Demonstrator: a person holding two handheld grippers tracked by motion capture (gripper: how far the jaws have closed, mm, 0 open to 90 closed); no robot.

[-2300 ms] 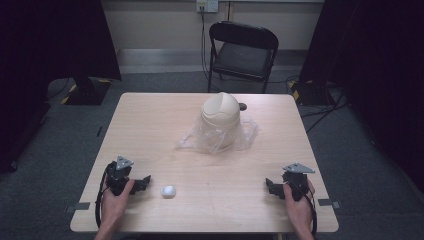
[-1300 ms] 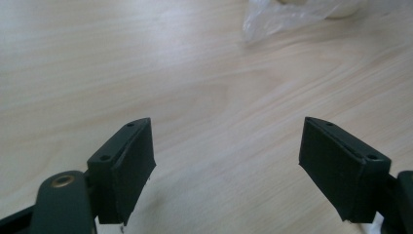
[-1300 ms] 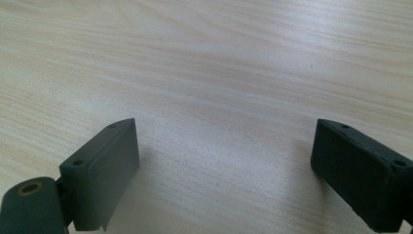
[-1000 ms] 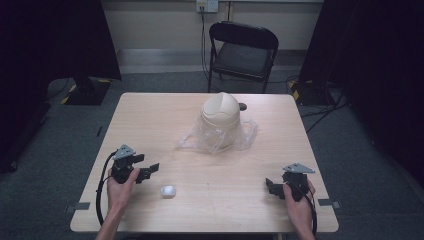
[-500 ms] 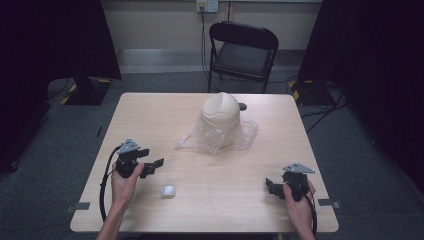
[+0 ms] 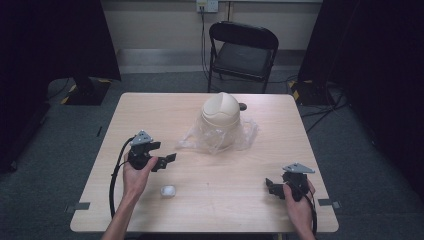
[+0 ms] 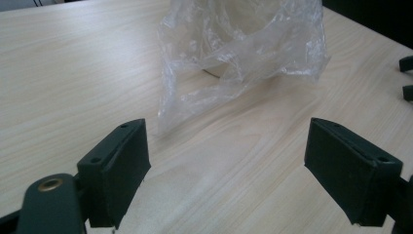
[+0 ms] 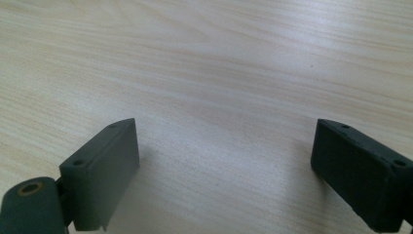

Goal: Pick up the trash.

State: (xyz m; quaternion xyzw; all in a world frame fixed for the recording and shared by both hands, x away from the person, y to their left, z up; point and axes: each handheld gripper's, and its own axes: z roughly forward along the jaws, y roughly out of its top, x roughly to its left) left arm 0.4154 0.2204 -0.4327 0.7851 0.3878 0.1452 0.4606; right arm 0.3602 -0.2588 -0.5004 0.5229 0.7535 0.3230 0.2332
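A cream dome-shaped object (image 6: 220,111) stands mid-table on a crumpled clear plastic bag (image 6: 218,138). In the left gripper view the plastic bag (image 7: 239,54) lies just ahead of the jaws. My left gripper (image 6: 168,159) hovers left of the bag and points at it; its jaws have just been opening and nothing is between them. From its own camera the left gripper (image 7: 226,146) stands open over bare wood. My right gripper (image 6: 271,186) rests near the front right corner, and in its own view the right gripper (image 8: 224,141) is open and empty.
A small white object (image 6: 168,190) lies on the wooden table (image 6: 150,110) near the front, just behind my left hand. A black folding chair (image 6: 243,50) stands beyond the far edge. The other gripper's jaw tips (image 7: 407,78) show at the right edge.
My left gripper has moved forward and right, away from the small white object and toward the plastic bag, and risen slightly. The right gripper has stayed put.
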